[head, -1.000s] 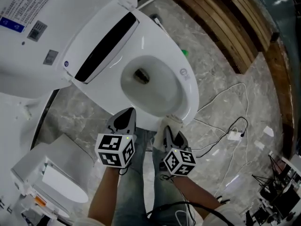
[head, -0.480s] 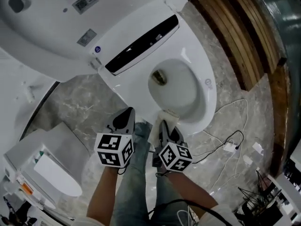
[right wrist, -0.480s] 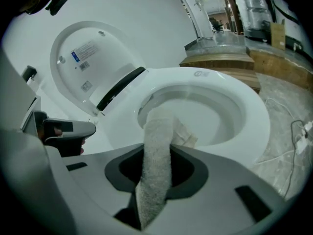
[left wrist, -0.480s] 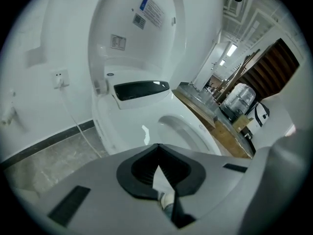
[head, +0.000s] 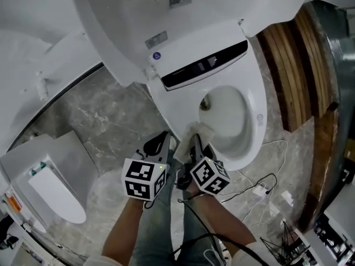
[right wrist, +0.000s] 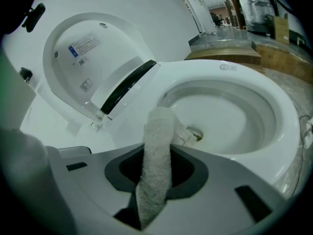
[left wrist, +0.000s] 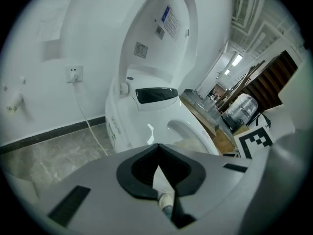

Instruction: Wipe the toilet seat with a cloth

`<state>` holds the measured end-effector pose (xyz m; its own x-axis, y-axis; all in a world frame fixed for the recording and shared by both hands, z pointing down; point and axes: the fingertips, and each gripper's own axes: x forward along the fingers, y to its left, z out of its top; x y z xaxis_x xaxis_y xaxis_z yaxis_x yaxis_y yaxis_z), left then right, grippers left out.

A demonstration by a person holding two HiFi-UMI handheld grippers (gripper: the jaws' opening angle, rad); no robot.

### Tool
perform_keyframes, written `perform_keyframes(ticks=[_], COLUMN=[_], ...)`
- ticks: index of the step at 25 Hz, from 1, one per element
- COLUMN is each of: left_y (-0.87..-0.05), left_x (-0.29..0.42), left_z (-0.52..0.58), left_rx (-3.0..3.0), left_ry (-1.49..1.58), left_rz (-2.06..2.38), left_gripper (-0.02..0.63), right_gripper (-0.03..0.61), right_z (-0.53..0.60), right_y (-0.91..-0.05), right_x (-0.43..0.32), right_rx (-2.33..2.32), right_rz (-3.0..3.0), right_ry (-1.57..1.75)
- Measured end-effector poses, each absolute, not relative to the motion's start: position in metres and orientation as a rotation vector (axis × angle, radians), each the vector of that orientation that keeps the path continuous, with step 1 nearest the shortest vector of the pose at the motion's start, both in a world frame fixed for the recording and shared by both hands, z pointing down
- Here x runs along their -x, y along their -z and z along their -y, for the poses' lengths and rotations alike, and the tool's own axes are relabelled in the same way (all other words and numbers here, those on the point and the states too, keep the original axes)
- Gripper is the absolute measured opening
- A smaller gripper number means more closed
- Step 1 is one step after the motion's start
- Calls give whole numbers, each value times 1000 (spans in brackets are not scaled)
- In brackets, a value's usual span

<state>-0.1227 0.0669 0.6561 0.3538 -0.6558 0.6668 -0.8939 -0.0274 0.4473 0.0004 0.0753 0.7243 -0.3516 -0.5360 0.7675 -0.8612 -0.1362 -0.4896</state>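
Observation:
A white toilet with its lid (head: 183,15) raised shows its seat (head: 258,121) and bowl (right wrist: 230,111). My right gripper (head: 195,138) is shut on a pale terry cloth (right wrist: 157,155), whose folded end (head: 201,129) rests at the seat's near left rim. In the right gripper view the cloth sticks up between the jaws toward the bowl. My left gripper (head: 161,144) hovers just left of it, beside the toilet's flank, shut with nothing held. In the left gripper view the seat (left wrist: 188,126) lies ahead to the right.
A white lidded bin (head: 47,182) stands on the marble floor at the lower left. White cables and a plug (head: 259,190) lie on the floor to the right. A wooden step (head: 288,65) borders the toilet's right side. A wall socket with cord (left wrist: 74,74) sits left.
The head view has swung, so the toilet now lies higher and more to the right. Both grippers have moved up to the seat's near rim, the cloth now reaching it.

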Motion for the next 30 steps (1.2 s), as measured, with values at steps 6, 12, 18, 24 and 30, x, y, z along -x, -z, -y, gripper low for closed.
perform_keyframes(ticks=[6,12,18,24,30], left_y=[-649,-648,-644,-641,-641], left_x=[133,149,153,150,143], left_z=[-58,-55,-48,-30,-12], left_rx=[-1755,-1733,-1726,-1746,-1752], left_ry=[-314,-319,-341,-363,-360], left_rz=[1393,1419,1414,1404,1400], left_gripper=[11,11,11,11,11], right_gripper=[100,100,100,101,101], right_z=[-54,-25,12,42,52], right_y=[-725,-720,-708,-705,-704], right_x=[25,56,79,84,76], right_rx=[-1547,-1526,-1545,-1617,-1629], right_rz=[1832,1870,1907,1926,1955], right_ry=[-1519,-1538,-1580,-1632,-1680])
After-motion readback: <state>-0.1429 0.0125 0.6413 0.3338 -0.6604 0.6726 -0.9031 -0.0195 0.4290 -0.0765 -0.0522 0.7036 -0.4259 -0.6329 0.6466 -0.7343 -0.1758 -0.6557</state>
